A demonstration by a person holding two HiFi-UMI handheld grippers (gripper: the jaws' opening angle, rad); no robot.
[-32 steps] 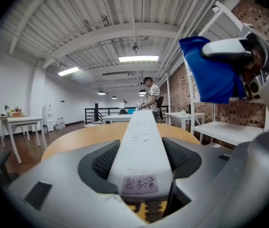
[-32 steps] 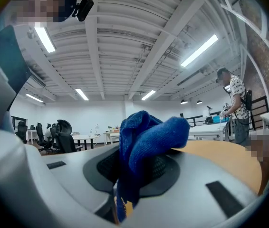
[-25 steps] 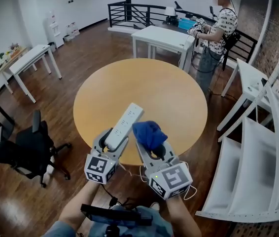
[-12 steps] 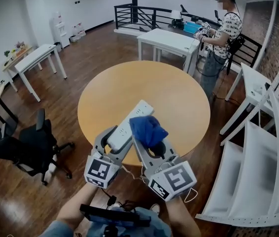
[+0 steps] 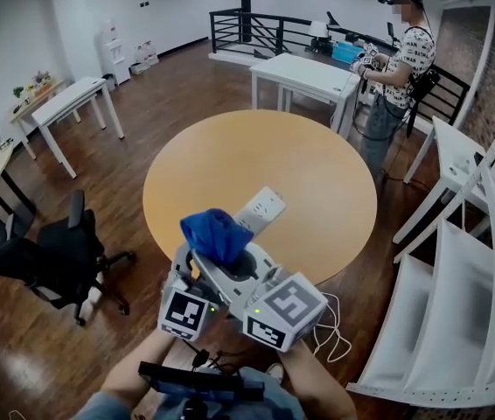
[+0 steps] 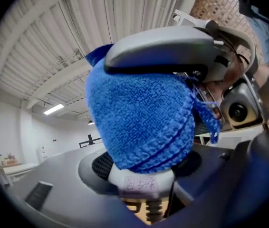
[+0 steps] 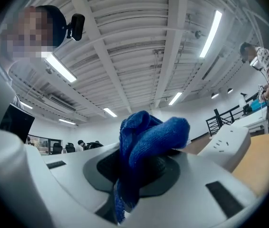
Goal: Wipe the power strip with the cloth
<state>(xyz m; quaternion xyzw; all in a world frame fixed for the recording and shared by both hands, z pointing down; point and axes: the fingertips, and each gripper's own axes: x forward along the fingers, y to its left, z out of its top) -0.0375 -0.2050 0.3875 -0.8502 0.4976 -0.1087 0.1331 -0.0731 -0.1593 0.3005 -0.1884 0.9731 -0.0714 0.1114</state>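
Nearest the camera, two forearms come up from the bottom edge of the head view and converge, so the two grippers sit tight together, marker cubes almost side by side. The right one is angled across toward the left one, and its body overlaps it.

The left gripper [image 6: 141, 186] has its jaws closed on the near end of the power strip [image 5: 262, 209]. Its own view shows the strip's white end, with a small label, seated between them and the ribbed cord sleeve just below. The right gripper [image 7: 141, 167] is pinching the blue cloth [image 5: 215, 234], which bunches up out of its jaws (one wad, folded over itself). The cloth sits against the strip just past the left gripper's jaws and covers that stretch of it.

One power strip and one cloth are visible. The strip is held off the surface and tilted, its free end with the sockets pointing up and away to the right, above the near edge of the round wooden table [image 5: 256, 160].

Beyond it lies dark wood floor, with a black office chair [image 5: 59, 261] to the left. There are white tables at the left and at the rear, and one person [image 5: 396, 55] stands by the railing.
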